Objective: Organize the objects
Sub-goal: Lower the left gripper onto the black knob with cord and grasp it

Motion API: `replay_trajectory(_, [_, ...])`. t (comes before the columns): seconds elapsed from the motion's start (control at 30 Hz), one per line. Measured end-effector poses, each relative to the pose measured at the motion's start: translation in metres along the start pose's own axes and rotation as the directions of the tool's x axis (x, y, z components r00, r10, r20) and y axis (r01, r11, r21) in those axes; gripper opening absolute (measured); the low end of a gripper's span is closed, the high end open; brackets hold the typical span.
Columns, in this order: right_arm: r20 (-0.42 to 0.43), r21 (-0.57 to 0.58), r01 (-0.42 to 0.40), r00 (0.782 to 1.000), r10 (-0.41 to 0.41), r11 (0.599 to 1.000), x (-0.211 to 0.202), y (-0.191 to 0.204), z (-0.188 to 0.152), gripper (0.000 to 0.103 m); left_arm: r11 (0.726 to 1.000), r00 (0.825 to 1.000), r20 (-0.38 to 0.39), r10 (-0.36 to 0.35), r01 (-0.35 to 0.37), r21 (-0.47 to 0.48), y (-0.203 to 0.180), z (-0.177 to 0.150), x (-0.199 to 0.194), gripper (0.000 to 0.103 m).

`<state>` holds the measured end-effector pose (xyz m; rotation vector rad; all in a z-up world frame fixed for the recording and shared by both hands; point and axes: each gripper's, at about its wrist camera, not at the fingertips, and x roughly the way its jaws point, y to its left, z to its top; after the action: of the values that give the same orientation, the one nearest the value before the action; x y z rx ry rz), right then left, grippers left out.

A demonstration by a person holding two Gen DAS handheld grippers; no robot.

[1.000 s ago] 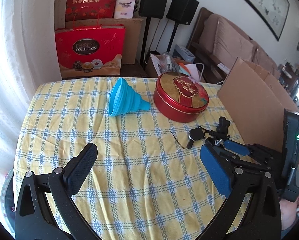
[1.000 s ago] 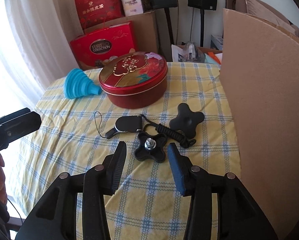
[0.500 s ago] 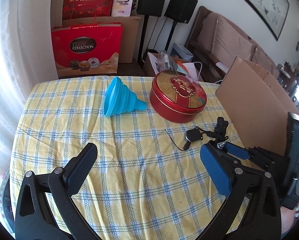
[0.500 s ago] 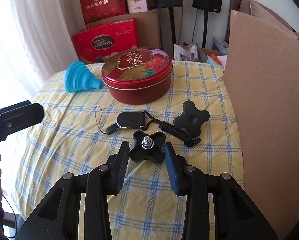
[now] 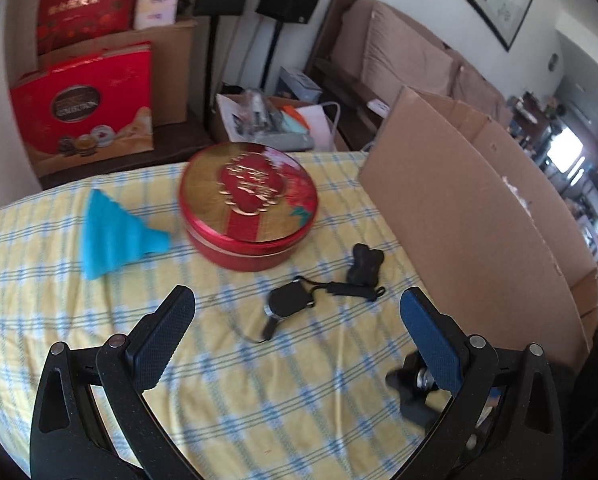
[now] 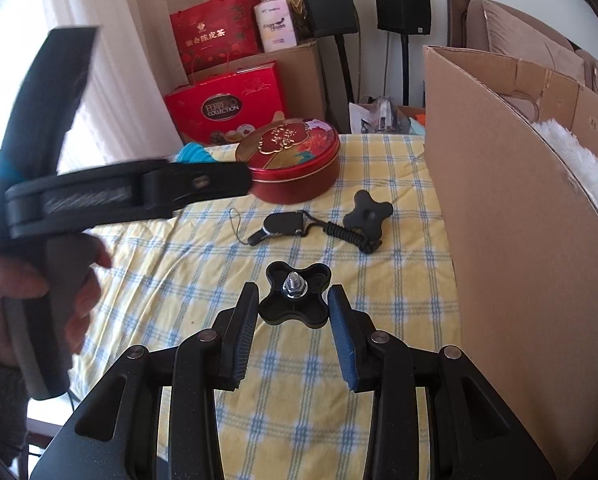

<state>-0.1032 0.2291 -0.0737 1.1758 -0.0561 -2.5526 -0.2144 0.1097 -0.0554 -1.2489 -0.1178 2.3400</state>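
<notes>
A black star knob with a bolt (image 6: 295, 296) sits between the fingers of my right gripper (image 6: 293, 308), which is shut on it above the checked tablecloth (image 6: 399, 280). It shows in the left wrist view (image 5: 411, 388) behind my left finger. My left gripper (image 5: 297, 316) is wide open and empty above the cloth, facing a black remote with a lanyard (image 5: 291, 304) and a second black star knob (image 5: 365, 264). In the right wrist view the remote (image 6: 283, 224) and second knob (image 6: 367, 214) lie ahead. A red round tin (image 5: 249, 210) and a blue funnel (image 5: 115, 236) sit further back.
A large open cardboard box (image 6: 519, 240) stands along the right of the table, with white fluffy material inside. The left gripper's body, held by a hand (image 6: 31, 280), fills the left of the right wrist view. Red gift bags (image 5: 83, 108), speakers and a sofa stand behind.
My right gripper has closed on the bolted star knob and lifted it back from the remote. My left gripper has swung right, toward the tin, remote and cardboard box.
</notes>
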Motion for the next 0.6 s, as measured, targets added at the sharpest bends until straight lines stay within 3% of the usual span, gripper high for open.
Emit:
replay_trajectory(0.3, [-0.016,0.021,-0.011,1.0,0.011,1.0,-0.007,-0.005,-0.018,0.036,0.998,0.999,-0.018,-0.026,0.027,0.057,-0.033,0.015,0.037,0.089])
replay_trajectory(0.6, [-0.014,0.038,-0.023,1.0,0.024,0.999,-0.011,-0.011,-0.027,0.036,0.988,0.999,-0.041,-0.009,0.015,0.155,-0.064,0.01,0.068,0.071])
